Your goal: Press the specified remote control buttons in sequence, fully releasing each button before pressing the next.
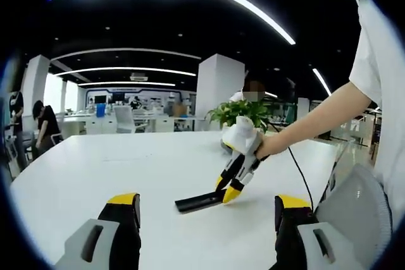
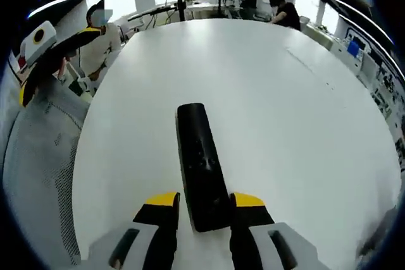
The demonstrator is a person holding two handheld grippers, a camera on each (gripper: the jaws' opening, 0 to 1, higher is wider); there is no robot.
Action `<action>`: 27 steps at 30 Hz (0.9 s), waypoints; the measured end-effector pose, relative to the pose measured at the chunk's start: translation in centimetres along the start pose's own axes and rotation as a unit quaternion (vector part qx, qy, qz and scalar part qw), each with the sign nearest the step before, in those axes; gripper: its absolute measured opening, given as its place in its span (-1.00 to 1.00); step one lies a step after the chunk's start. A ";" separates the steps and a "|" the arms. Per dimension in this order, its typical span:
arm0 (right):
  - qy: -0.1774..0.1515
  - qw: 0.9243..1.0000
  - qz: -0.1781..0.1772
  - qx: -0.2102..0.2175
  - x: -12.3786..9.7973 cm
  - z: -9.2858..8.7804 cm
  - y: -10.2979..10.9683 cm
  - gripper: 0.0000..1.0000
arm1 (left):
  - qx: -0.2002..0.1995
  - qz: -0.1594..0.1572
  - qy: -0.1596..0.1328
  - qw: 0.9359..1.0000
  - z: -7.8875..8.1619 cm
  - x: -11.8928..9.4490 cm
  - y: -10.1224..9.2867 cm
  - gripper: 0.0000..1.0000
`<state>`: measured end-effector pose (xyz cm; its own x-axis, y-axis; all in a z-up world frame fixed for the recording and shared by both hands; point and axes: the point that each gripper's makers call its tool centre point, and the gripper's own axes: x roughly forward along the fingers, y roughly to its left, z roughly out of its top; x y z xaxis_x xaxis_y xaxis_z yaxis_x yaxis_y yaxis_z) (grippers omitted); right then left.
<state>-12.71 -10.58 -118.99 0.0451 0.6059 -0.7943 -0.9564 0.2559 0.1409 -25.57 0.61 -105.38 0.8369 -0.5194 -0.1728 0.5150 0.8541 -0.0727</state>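
Right gripper (image 2: 202,210) clamps the remote's (image 2: 201,162) near end at six o'clock, flat on the counter (image 2: 304,112). Left gripper (image 1: 205,219) hangs spread, well apart. No button pressed now; by my read, the sequence remains.

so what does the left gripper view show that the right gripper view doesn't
Left gripper view: the right tool seen from outside, held by a person's hand, tips at the remote control; a potted plant behind it; the open left tool.

Right gripper view: the remote's top face lengthwise, its near end between that tool's jaws; a mesh chair.

Both: remote, white table.
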 end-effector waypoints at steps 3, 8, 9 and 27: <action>-0.069 0.994 0.001 0.082 -0.2 0.8 0.2 -0.19 | -0.004 0.001 0.001 1.000 -0.1 0.0 0.1 0.82; -0.172 0.970 -0.027 0.170 -1.4 1.5 0.1 -0.03 | -0.005 -0.001 0.003 1.000 -0.1 0.1 0.1 0.82; -0.182 0.967 -0.038 0.177 -1.6 1.4 0.1 -0.01 | -0.005 -0.001 0.003 1.000 -0.1 0.1 0.1 0.82; -0.284 0.916 -0.150 0.241 -8.6 -2.5 3.2 0.41 | -0.015 0.001 0.006 1.000 -0.3 0.2 0.3 0.82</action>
<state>-16.84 -16.88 -113.15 0.5582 0.7133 -0.4237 -0.6447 0.6944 0.3196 -25.33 0.77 -105.68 0.8350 -0.5181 -0.1854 0.5080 0.8553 -0.1022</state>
